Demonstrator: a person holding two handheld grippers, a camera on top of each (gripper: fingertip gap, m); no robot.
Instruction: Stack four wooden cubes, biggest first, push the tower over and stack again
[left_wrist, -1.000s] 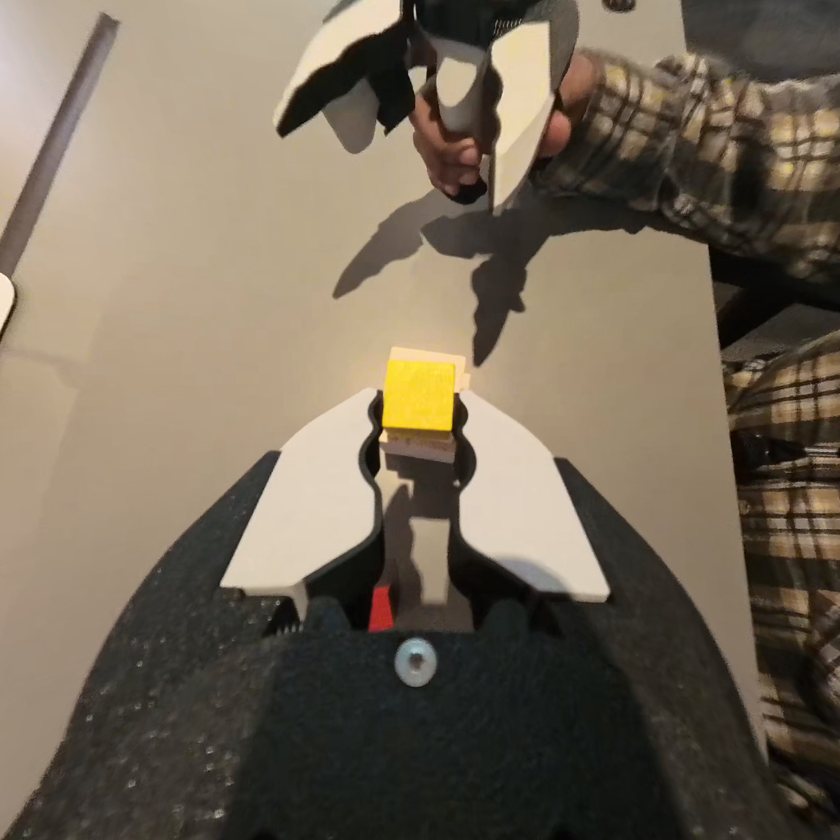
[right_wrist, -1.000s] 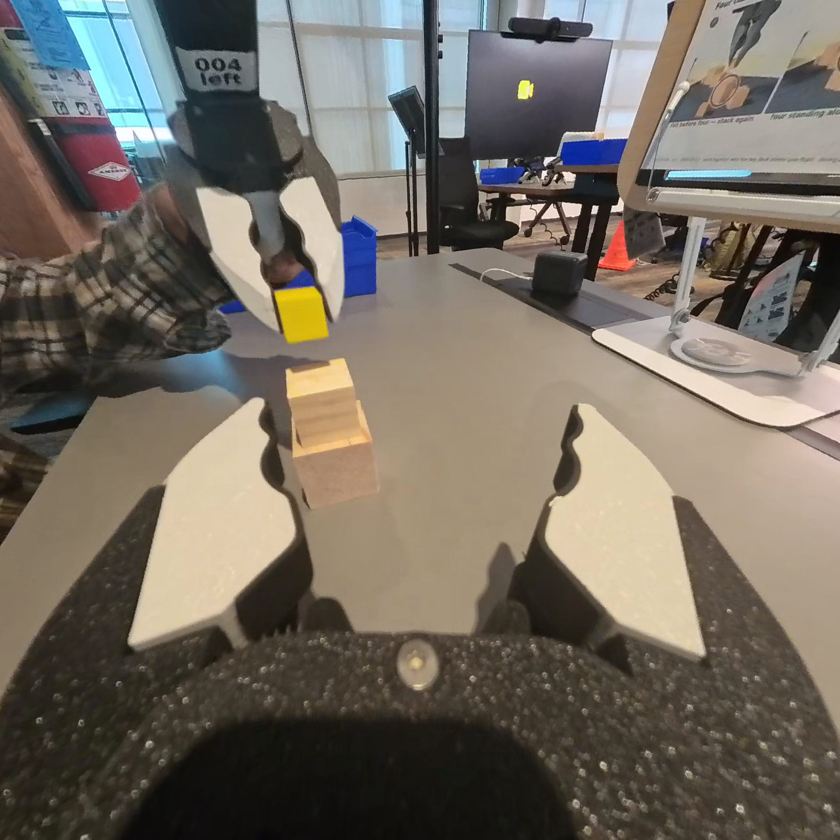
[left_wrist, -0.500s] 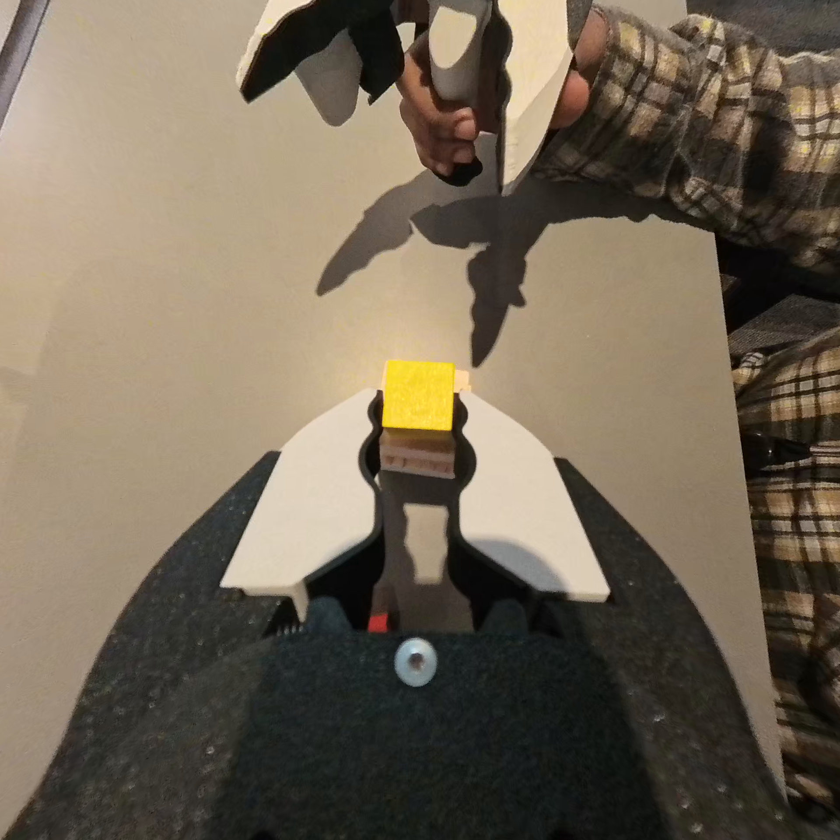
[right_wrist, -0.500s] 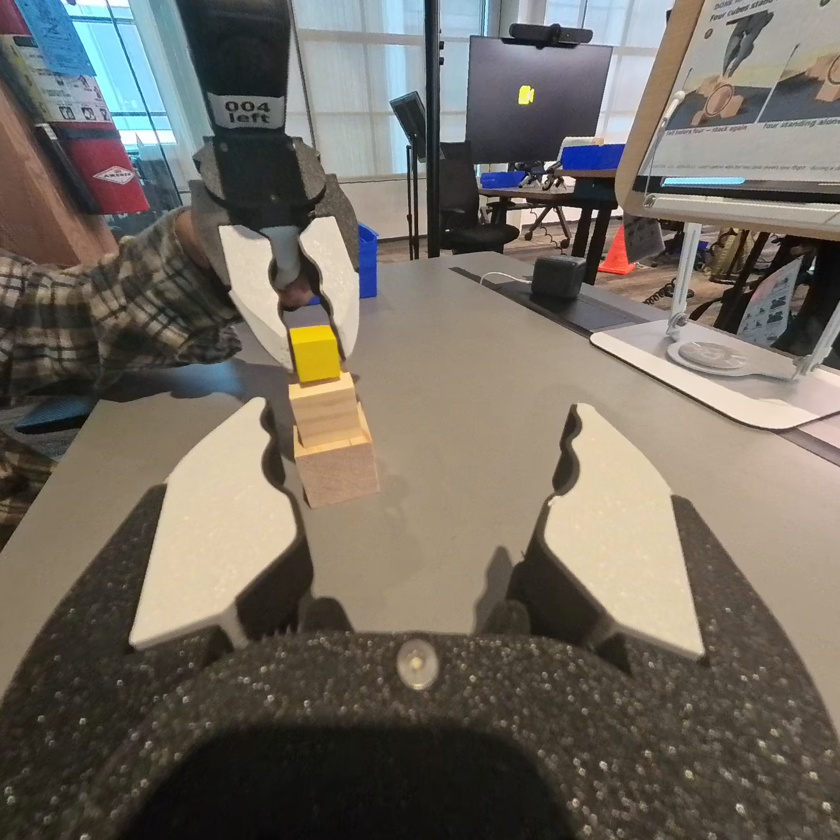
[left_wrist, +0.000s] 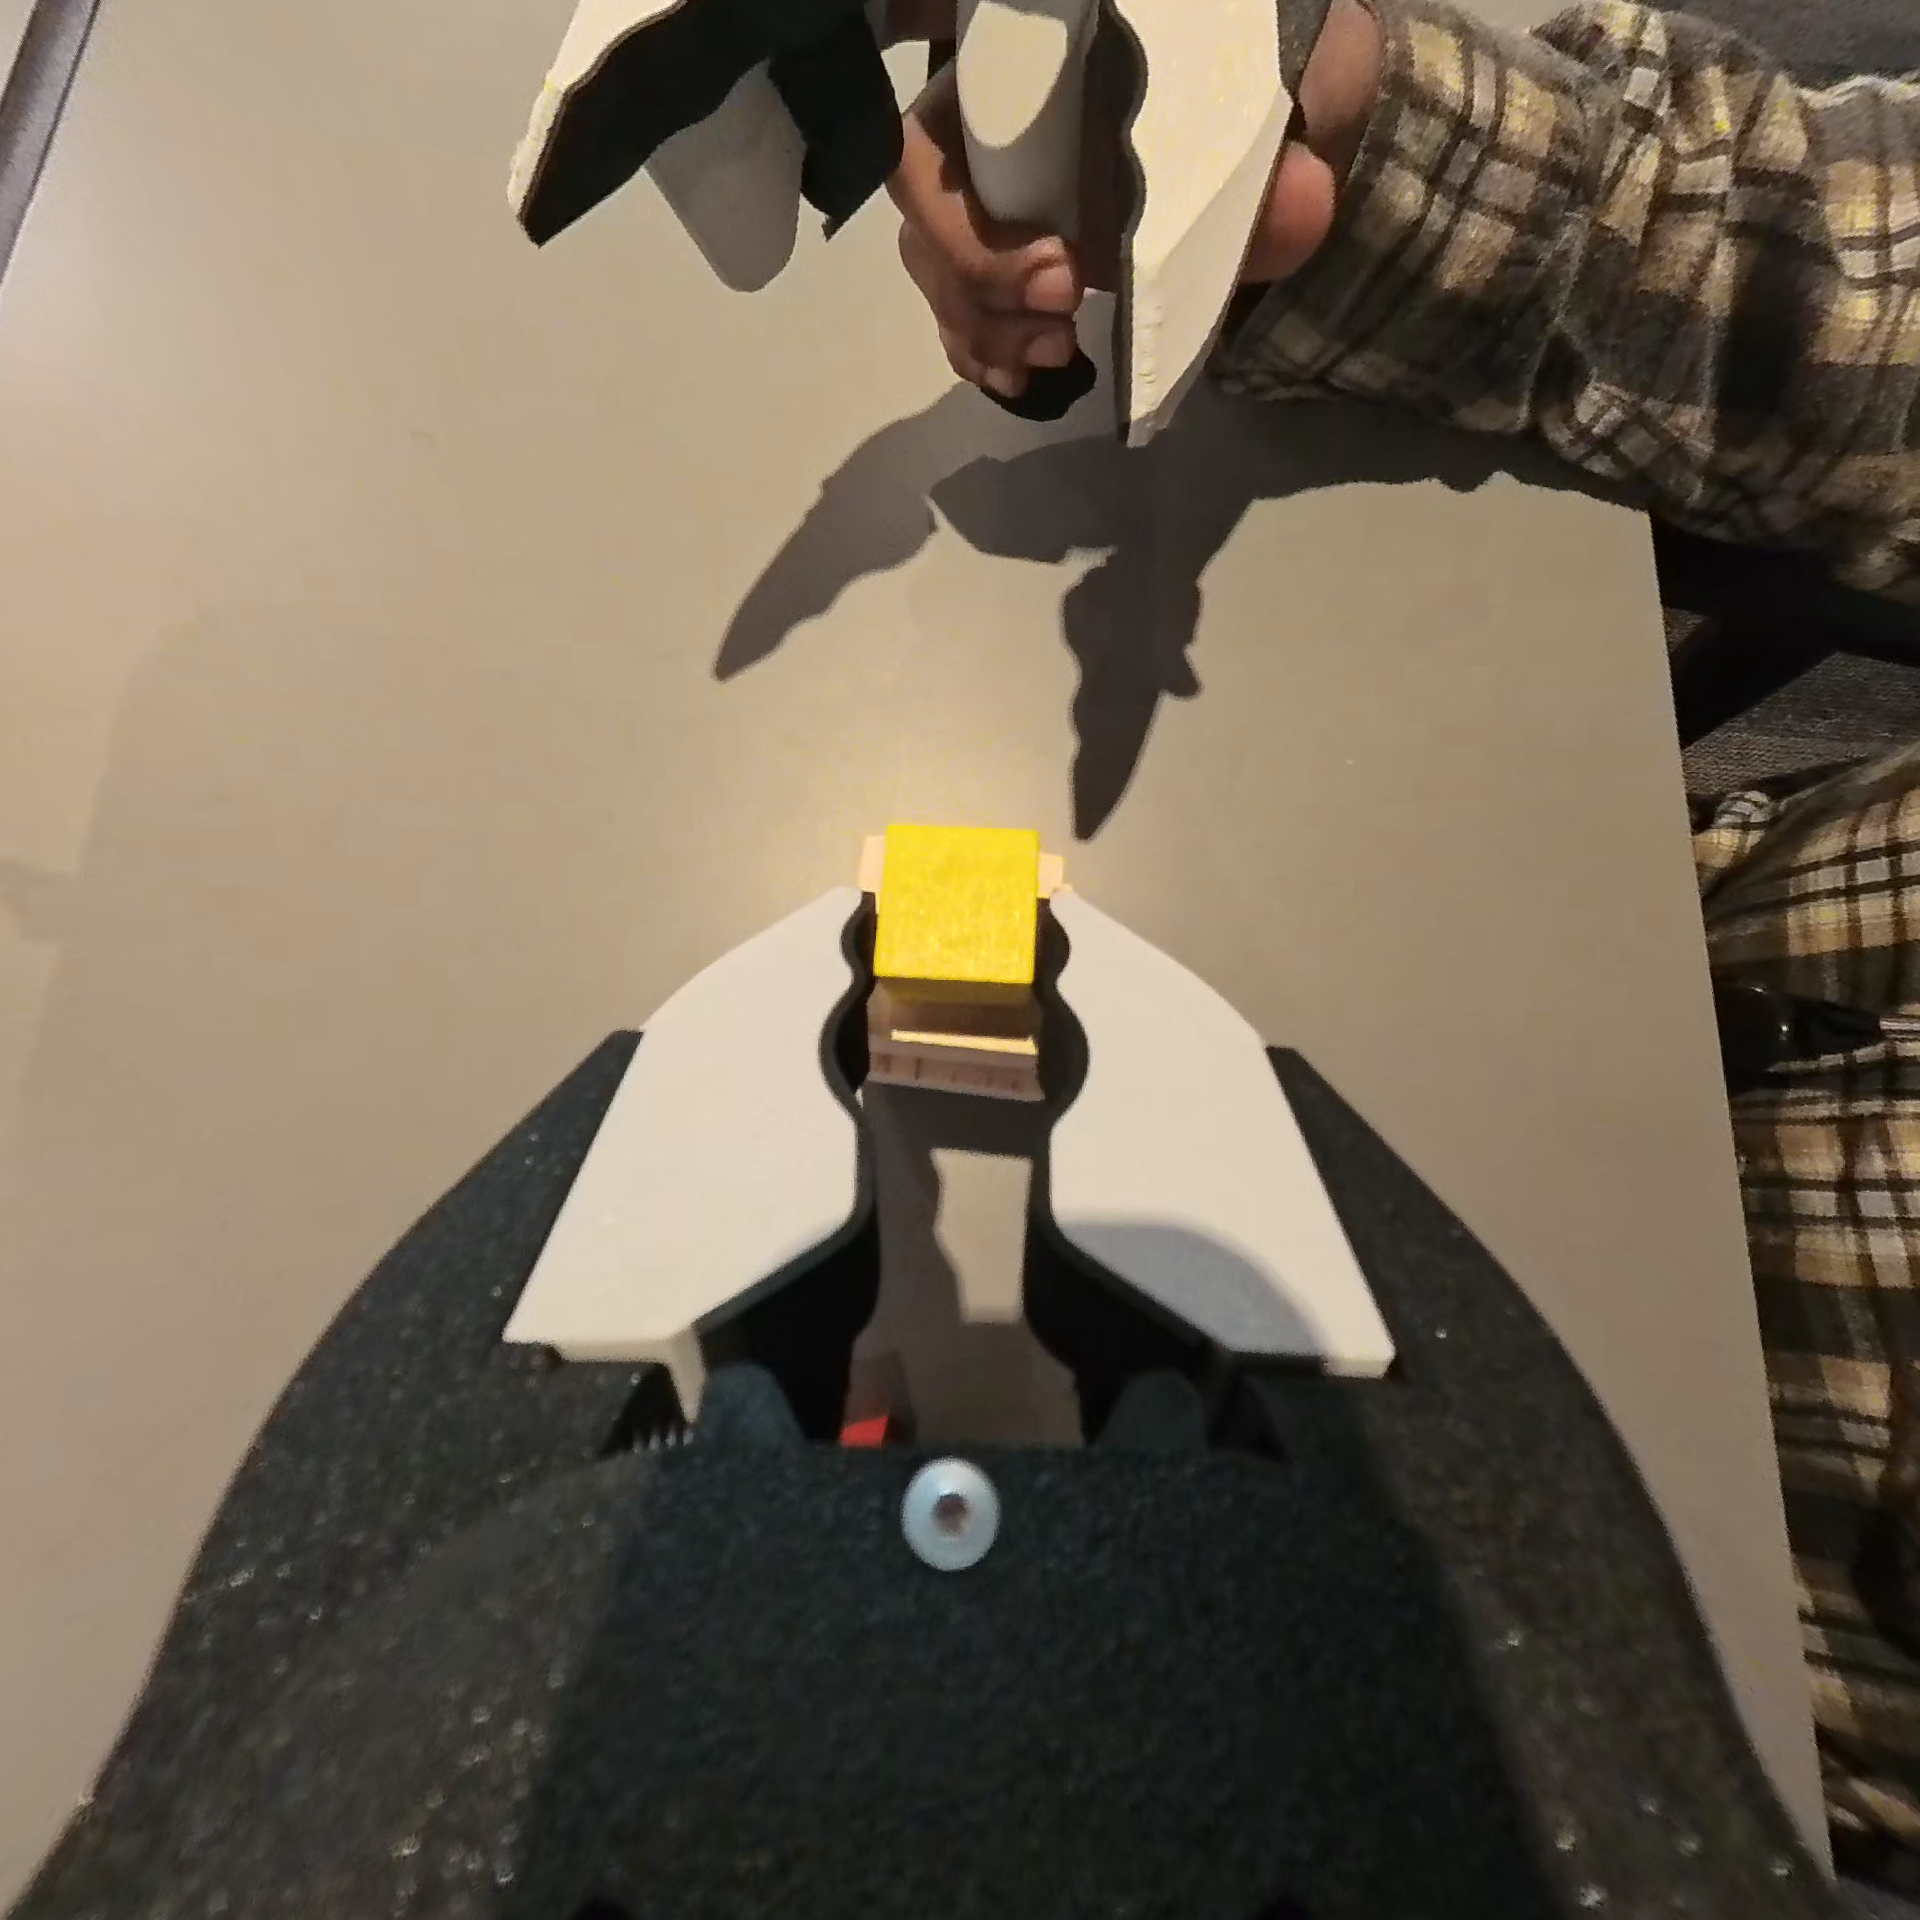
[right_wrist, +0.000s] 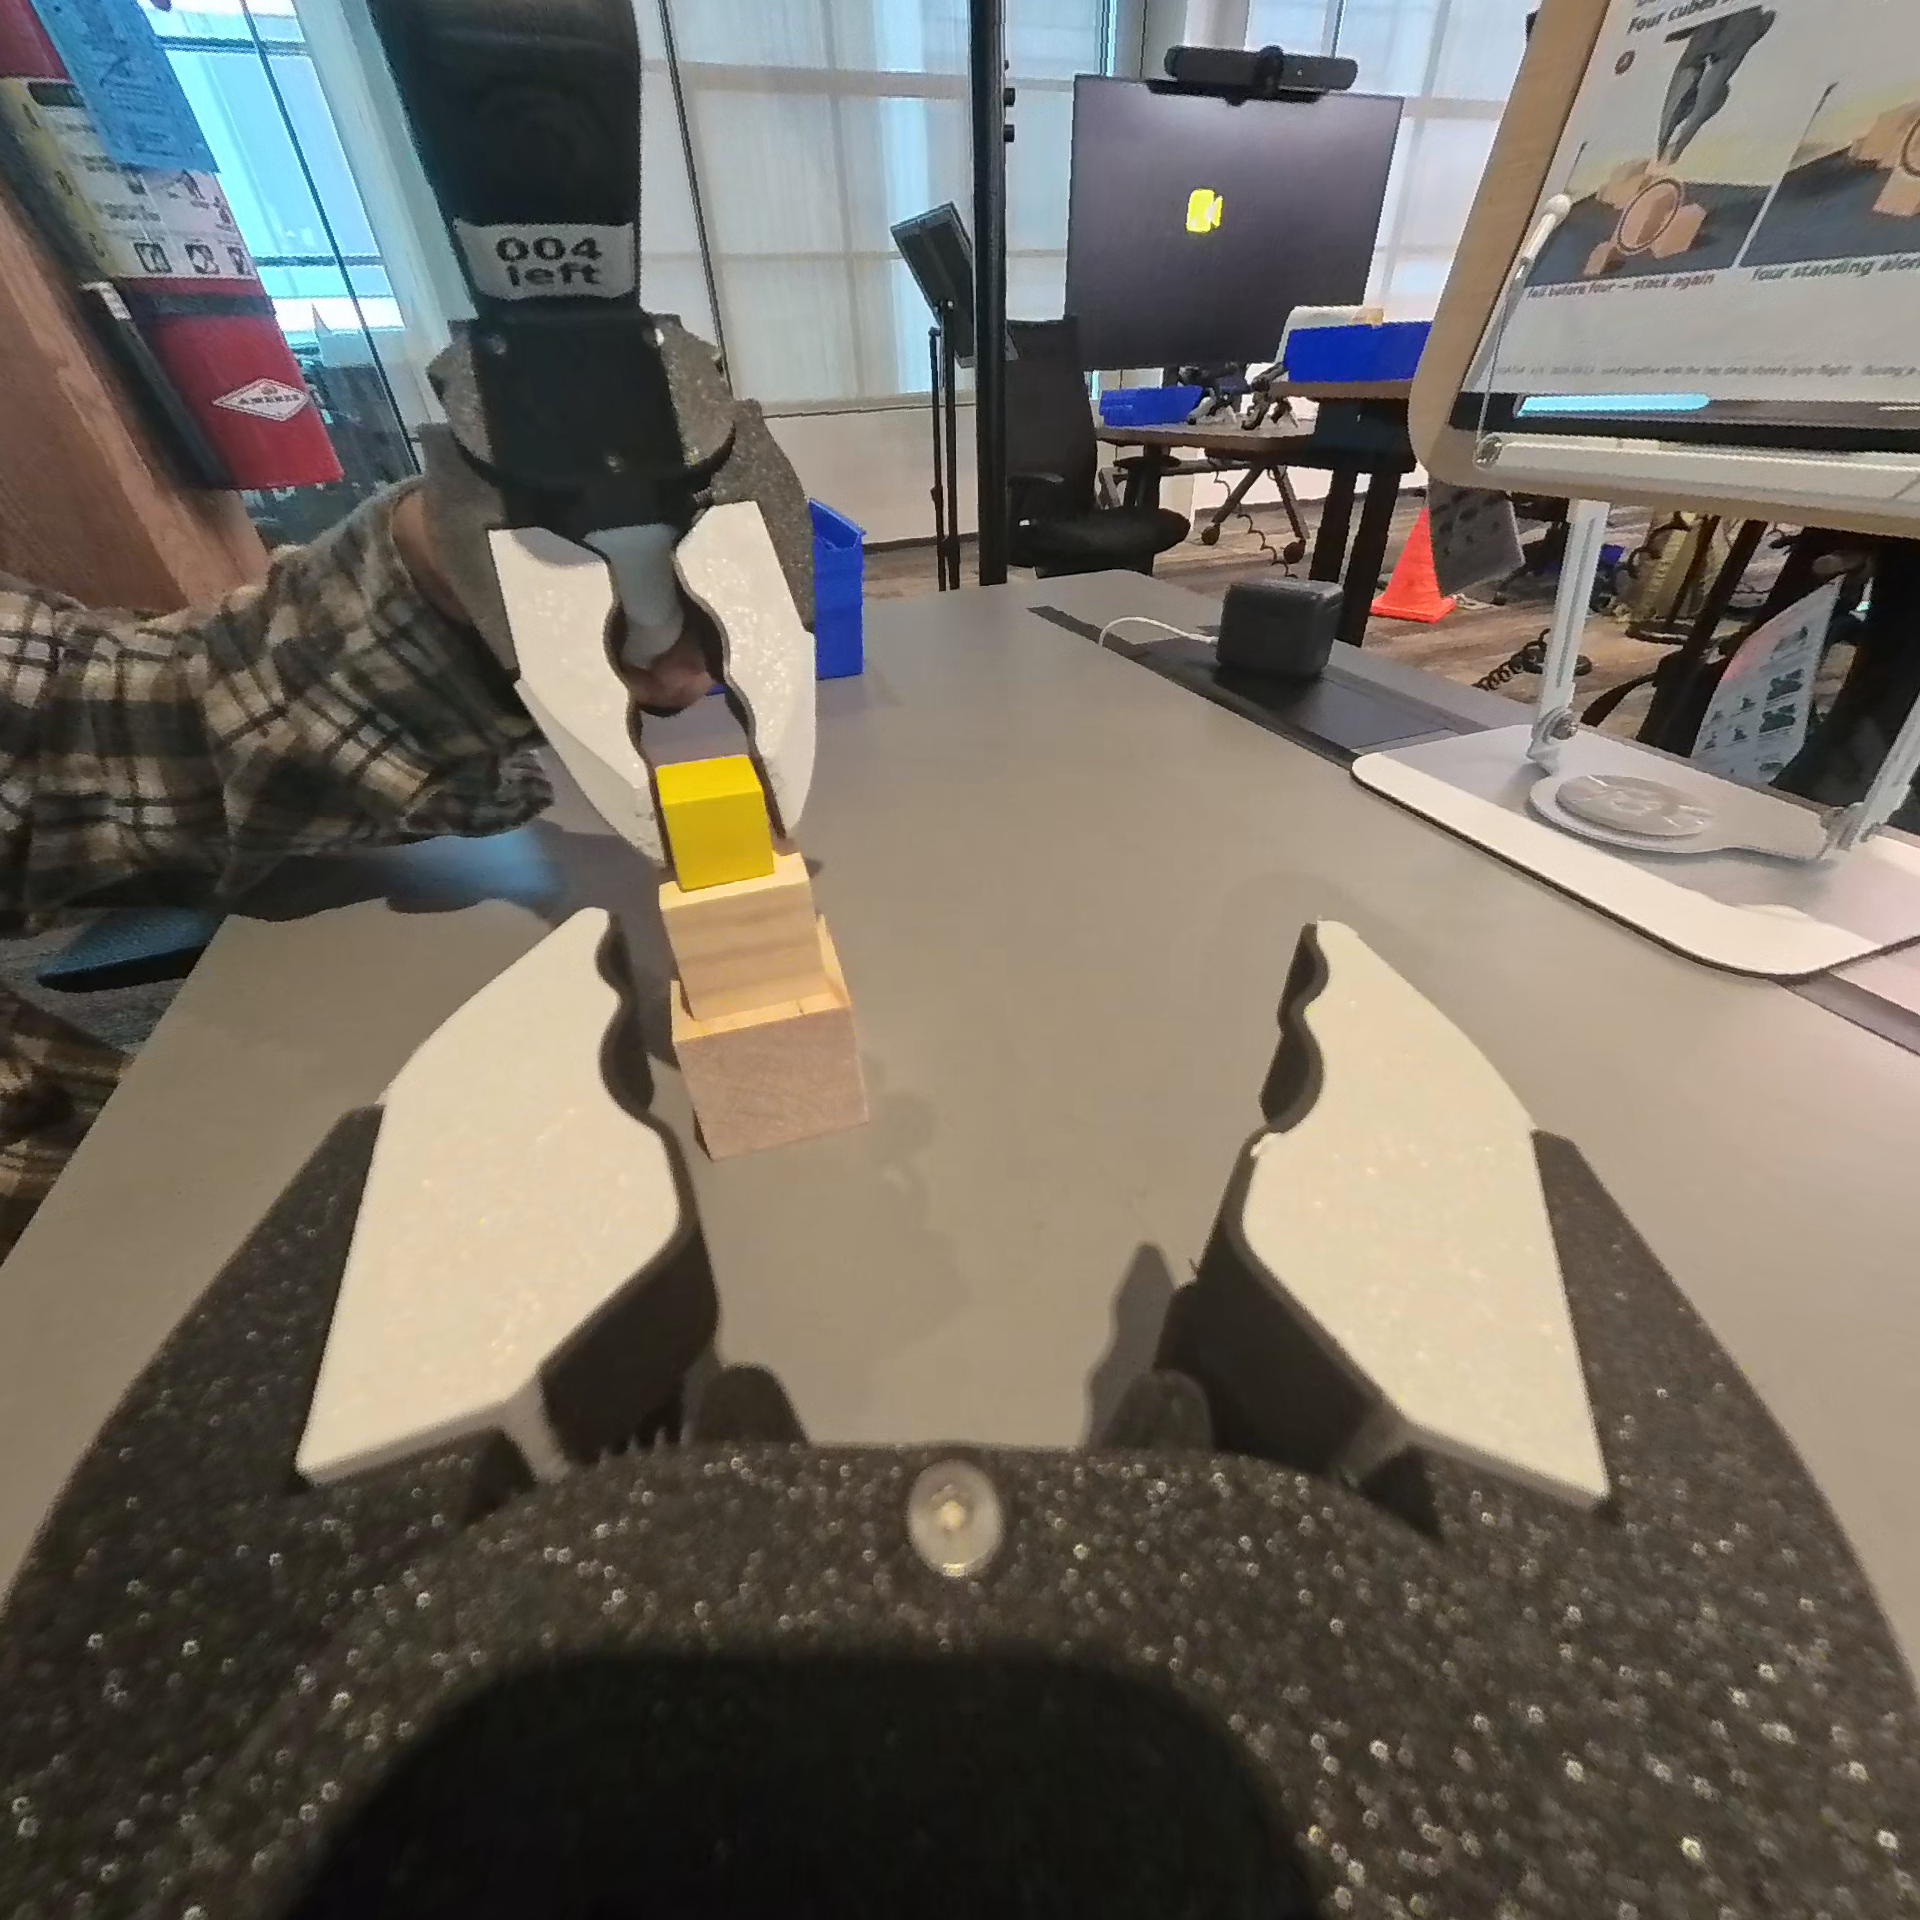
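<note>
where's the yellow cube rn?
Yellow cube sits atop the wooden stack, between the left gripper fingers, left of centre in the right wrist view.

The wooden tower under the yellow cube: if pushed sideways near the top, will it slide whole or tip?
Probably topple: the tower is narrow, tall and unevenly stacked. The loose, flat-faced cubes may scatter but should not roll. The large bottom cube will likely stay on the table.

Stack's lower wooden cubes (left_wrist: 956, 1070) mostly hidden under the yellow cube (left_wrist: 956, 914) at frame centre, right hand-held gripper (left_wrist: 831, 135) cut off by top edge, tablet (right_wrist: 1704, 239) cropped upper right.
</note>
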